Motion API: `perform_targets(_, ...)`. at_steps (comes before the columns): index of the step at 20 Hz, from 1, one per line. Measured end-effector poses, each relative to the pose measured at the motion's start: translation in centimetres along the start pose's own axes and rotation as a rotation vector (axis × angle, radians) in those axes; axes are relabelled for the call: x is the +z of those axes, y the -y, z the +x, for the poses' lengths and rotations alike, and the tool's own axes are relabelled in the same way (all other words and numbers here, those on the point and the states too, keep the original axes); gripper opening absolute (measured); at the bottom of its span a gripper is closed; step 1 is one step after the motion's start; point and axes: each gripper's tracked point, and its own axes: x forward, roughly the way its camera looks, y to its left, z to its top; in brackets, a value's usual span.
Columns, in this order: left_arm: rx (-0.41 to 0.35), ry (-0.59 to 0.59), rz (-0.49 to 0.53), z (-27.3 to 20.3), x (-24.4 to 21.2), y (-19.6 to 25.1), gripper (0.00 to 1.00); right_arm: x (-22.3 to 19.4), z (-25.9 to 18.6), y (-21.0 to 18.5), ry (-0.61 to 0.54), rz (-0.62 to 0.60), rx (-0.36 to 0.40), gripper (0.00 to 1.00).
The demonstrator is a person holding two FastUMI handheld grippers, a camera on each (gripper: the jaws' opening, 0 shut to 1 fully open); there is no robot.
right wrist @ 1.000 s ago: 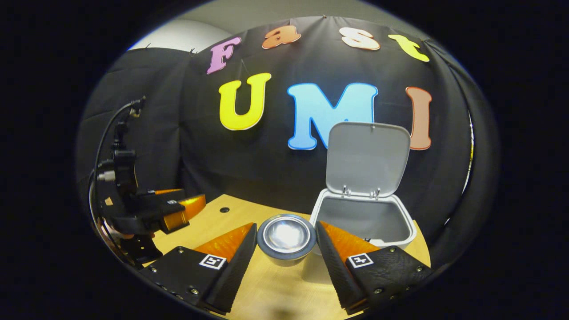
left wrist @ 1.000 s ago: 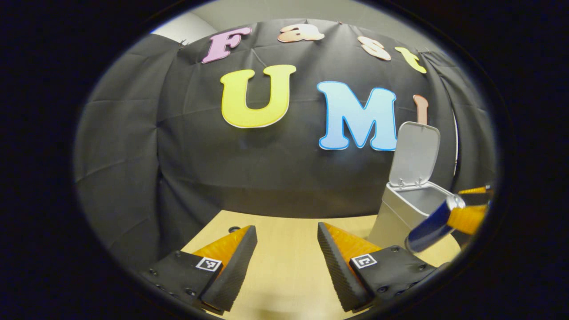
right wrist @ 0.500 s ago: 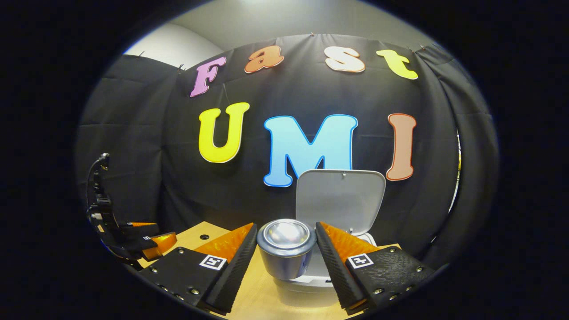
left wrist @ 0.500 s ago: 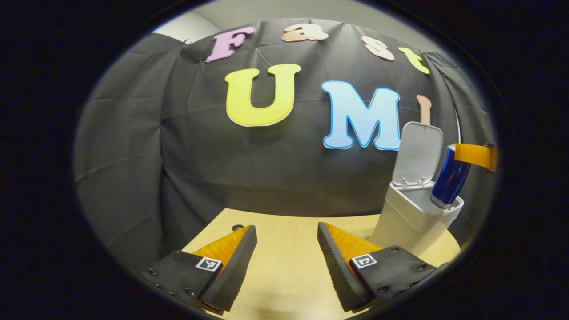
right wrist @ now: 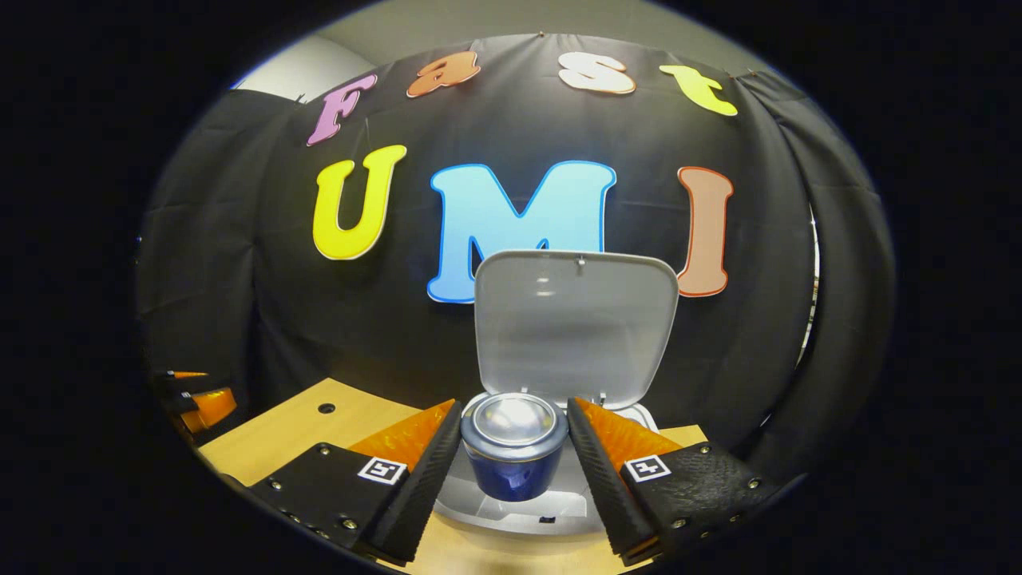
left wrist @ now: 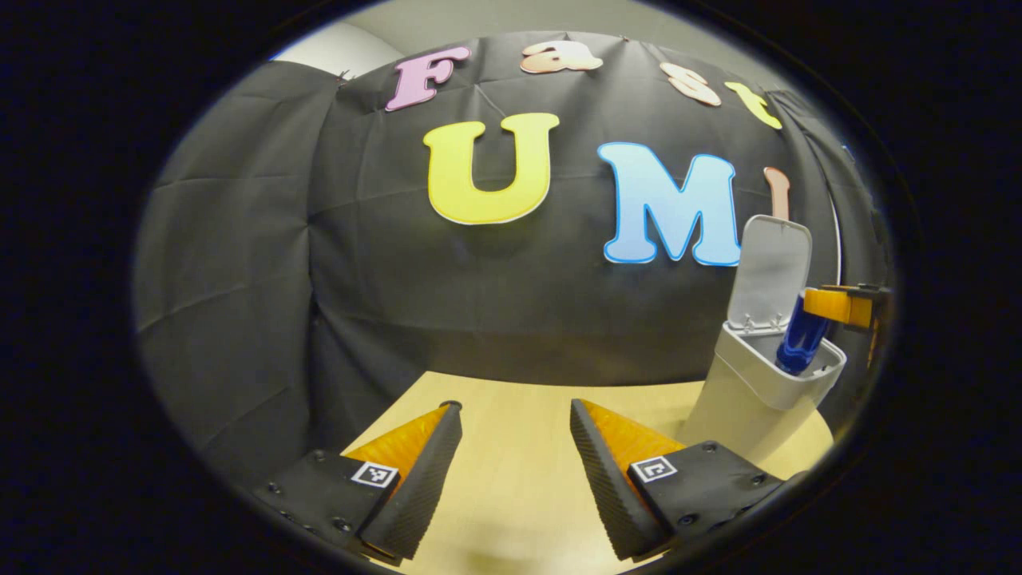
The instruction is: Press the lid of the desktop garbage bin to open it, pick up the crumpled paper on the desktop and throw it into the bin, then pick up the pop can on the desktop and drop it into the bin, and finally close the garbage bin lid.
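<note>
Over the open garbage bin (right wrist: 551, 511), the right gripper (right wrist: 515, 447) grasps the pop can (right wrist: 512, 443), best released centred, while the left gripper (left wrist: 511, 471) rests unclenched.

blue pop can (right wrist: 513, 455) in open bin (right wrist: 551, 511)
</note>
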Motion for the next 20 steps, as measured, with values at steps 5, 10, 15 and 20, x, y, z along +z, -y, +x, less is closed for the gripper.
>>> perform_targets(5, 0.023, -0.005, -0.008, -0.2, -0.1, -1.2, 0.91, -4.1, 2.2, 1.0, -0.096, -0.002, -0.017, 0.84)
perform_targets(10, 0.048, -0.013, -0.01, -0.2, -0.2, -2.1, 0.9, -7.1, 3.5, 1.4, -0.172, 0.02, -0.018, 0.84)
perform_targets(15, 0.055, -0.021, -0.021, -0.2, -0.4, -2.2, 0.91, -7.9, 3.9, 1.6, -0.198, 0.062, -0.014, 0.84)
perform_targets(20, 0.053, -0.026, -0.027, -0.3, -0.3, -2.0, 0.91, -8.3, 3.8, 1.6, -0.205, 0.106, -0.011, 0.84)
